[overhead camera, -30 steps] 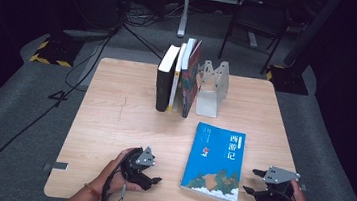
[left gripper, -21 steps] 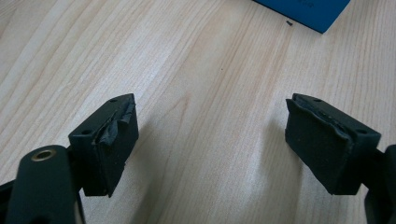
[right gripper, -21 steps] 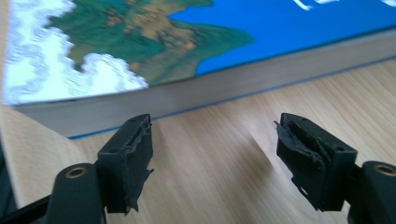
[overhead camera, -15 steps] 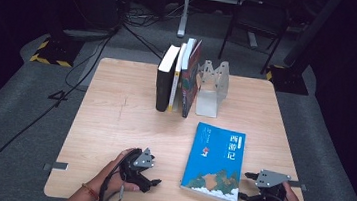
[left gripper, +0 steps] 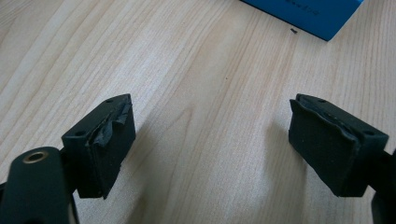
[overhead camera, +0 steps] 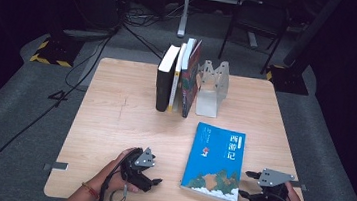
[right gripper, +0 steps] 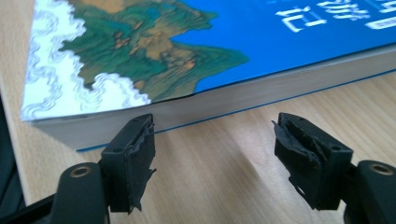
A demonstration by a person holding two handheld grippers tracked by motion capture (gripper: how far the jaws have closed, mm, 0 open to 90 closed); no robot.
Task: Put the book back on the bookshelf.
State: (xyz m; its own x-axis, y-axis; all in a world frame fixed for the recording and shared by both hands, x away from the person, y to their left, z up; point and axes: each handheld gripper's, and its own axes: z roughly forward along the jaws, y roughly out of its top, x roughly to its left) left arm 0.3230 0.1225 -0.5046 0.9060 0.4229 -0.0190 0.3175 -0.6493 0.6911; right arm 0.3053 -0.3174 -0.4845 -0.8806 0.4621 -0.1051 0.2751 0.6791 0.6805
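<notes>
Two grippers we held low at near table (overhead camera: 114, 119) edge. Left gripper (left gripper: 212, 140) released, jaws having just opened, bare wood between them. Right gripper (right gripper: 215, 154) gaped wide at page edge of blue book (right gripper: 289, 42), gripping nothing. Book lay flat, front-right of tabletop, cover up. Behind it, upright books (overhead camera: 176, 77) stood beside metal bookend (overhead camera: 211, 86).

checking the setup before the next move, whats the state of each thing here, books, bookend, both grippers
blue book: lying flat, cover up, closed, near the table's front edge
three books: standing upright in a row against the bookend
metal bookend: upright, right of the row
left gripper: jaws open, nothing between them, over bare table
right gripper: jaws open, at the blue book's page edge, not gripping
</notes>
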